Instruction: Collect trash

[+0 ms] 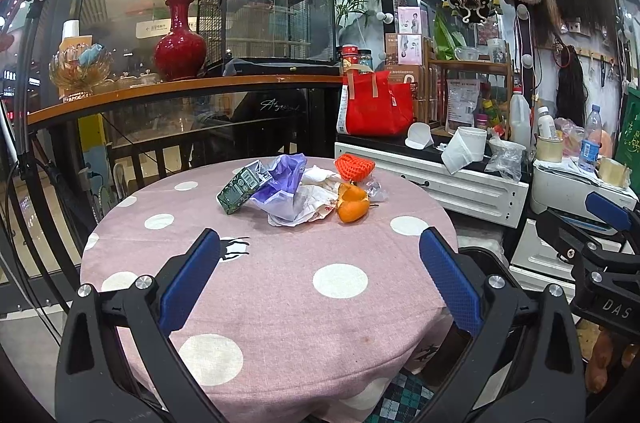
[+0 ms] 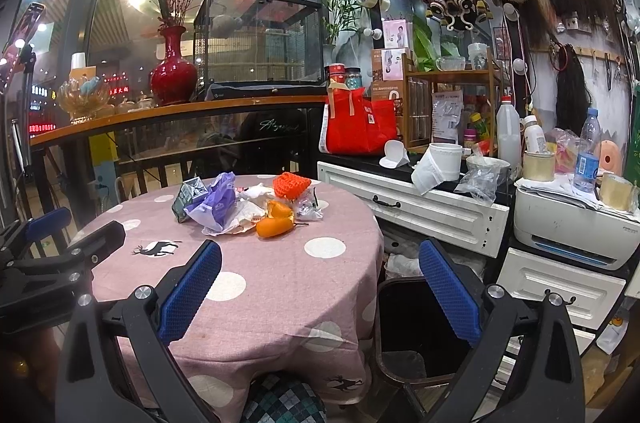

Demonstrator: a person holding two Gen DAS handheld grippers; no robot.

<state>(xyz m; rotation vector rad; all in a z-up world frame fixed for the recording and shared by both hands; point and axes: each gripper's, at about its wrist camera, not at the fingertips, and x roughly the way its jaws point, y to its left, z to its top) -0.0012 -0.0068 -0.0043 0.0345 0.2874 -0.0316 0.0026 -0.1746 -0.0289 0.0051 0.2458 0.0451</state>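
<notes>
On the far side of the round pink polka-dot table, a dark green carton lies tilted, long axis running near-left to far-right, beside crumpled purple plastic and orange peel. Left gripper and right gripper hover spread wide, empty.

We see a pink tablecloth with white dots; near the table's far edge lie a dark green carton, purple bag, orange peel and orange net.
</notes>
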